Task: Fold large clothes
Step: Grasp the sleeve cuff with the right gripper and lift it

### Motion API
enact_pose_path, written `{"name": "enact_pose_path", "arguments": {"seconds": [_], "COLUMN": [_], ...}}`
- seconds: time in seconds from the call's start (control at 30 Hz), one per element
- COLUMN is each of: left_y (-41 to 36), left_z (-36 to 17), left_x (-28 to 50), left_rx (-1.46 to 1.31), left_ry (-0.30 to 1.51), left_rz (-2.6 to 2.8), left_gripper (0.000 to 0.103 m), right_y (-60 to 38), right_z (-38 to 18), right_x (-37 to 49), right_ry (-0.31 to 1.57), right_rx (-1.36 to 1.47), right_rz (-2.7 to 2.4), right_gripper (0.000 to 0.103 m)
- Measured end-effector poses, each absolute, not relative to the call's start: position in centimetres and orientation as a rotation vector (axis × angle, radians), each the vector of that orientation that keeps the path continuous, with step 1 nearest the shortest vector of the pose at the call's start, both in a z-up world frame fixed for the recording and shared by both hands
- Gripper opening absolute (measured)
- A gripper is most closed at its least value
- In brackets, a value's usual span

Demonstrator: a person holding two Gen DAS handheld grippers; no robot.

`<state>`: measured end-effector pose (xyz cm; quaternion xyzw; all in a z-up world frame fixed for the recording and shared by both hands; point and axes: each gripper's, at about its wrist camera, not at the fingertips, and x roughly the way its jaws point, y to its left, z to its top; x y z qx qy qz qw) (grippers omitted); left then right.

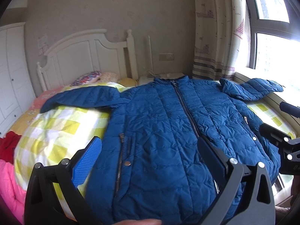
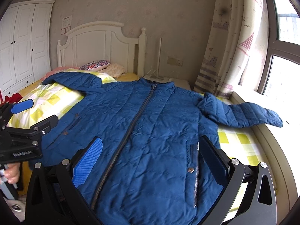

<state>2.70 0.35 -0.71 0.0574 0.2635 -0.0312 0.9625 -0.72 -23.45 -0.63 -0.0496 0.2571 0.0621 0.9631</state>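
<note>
A blue quilted jacket (image 1: pixel 165 123) lies flat and zipped on the bed, collar far, hem near me, both sleeves spread out to the sides. It also shows in the right wrist view (image 2: pixel 150 131). My left gripper (image 1: pixel 150 144) is open and empty above the jacket's lower left part. My right gripper (image 2: pixel 151 146) is open and empty above the lower middle, beside the zipper. The right gripper shows at the right edge of the left wrist view (image 1: pixel 277 131); the left gripper shows at the left edge of the right wrist view (image 2: pixel 35 112).
The jacket rests on a yellow-checked quilt (image 1: pixel 56 127) over the bed. A white headboard (image 2: pixel 101 46) and pillows (image 2: pixel 95 64) stand at the far end. A curtain (image 2: pixel 230 46) and window sill (image 2: pixel 271 131) run along the right. Pink and red clothes (image 1: pixel 7 178) lie at the left.
</note>
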Motion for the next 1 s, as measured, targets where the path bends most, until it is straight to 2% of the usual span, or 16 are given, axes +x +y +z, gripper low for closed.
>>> {"name": "enact_pose_path", "arguments": {"seconds": [0.17,0.27,0.43,0.53,0.63,0.67,0.7,0.77,0.8,0.9,1.0], "left_y": [-0.8,-0.5,0.1,1.1,2.0,2.1,2.1,2.2,2.2,2.5,2.3], "left_z": [-2.7,-4.9,-8.9,-11.4,-11.6,-11.6,-11.7,-11.7,-11.7,-11.8,-11.7], "left_x": [12.1,19.5,29.2,31.9,32.0,31.9,31.9,31.9,32.0,31.9,32.0], "left_rx": [0.184,0.154,0.140,0.081,0.028,0.031,0.032,0.032,0.034,0.030,0.031], "left_ry": [0.664,0.790,0.887,0.948,0.928,0.924,0.923,0.924,0.923,0.923,0.924], "left_rz": [-0.080,-0.066,0.023,0.009,-0.016,-0.018,-0.018,-0.017,-0.016,-0.018,-0.018], "left_gripper": [0.101,0.101,0.101,0.101,0.101,0.101,0.101,0.101,0.101,0.101,0.101], "right_y": [-28.9,-35.8,-46.5,-51.4,-54.9,-55.6,-56.2,-55.6,-55.1,-49.8,-42.3], "right_z": [-2.4,-4.0,-7.1,-8.4,-9.5,-9.7,-9.8,-8.9,-8.1,-3.7,-1.0], "right_x": [5.2,10.8,18.6,21.3,23.5,24.1,24.6,25.4,25.5,26.4,28.5], "right_ry": [0.633,0.700,0.798,0.803,0.810,0.801,0.776,0.726,0.685,0.512,0.474], "right_rx": [0.045,0.233,0.443,0.534,0.599,0.609,0.613,0.580,0.549,0.342,0.198], "right_rz": [0.074,-0.042,-0.296,-0.418,-0.504,-0.525,-0.541,-0.545,-0.544,-0.492,-0.266], "right_gripper": [0.099,0.099,0.099,0.099,0.099,0.096,0.075,0.039,0.030,0.026,0.025]}}
